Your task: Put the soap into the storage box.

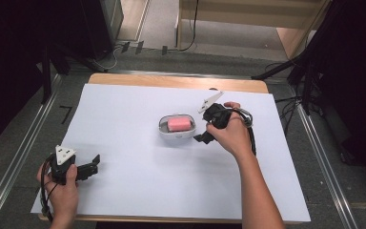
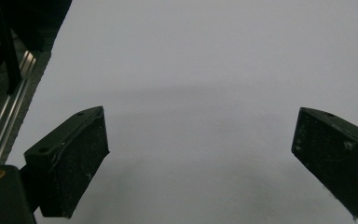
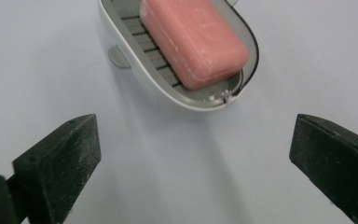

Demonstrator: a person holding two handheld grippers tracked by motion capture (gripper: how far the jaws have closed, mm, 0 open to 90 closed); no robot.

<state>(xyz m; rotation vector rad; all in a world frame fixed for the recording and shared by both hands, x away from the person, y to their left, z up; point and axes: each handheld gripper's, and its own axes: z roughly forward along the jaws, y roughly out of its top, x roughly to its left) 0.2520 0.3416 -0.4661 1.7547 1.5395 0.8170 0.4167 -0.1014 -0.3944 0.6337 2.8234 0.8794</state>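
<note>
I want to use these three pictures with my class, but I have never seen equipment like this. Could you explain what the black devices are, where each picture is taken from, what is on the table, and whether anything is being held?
A person sits at a table covered with white paper and holds hand-operated tongs in each hand: the left tongs and the right tongs. The wide picture looks down from above. The other two come from small cameras riding on the tongs, looking along their black jaws. On the paper sits a white soap dish with a pink soap bar in it. The right tongs are open just short of the dish, holding nothing. The left tongs are open over bare paper.
</note>
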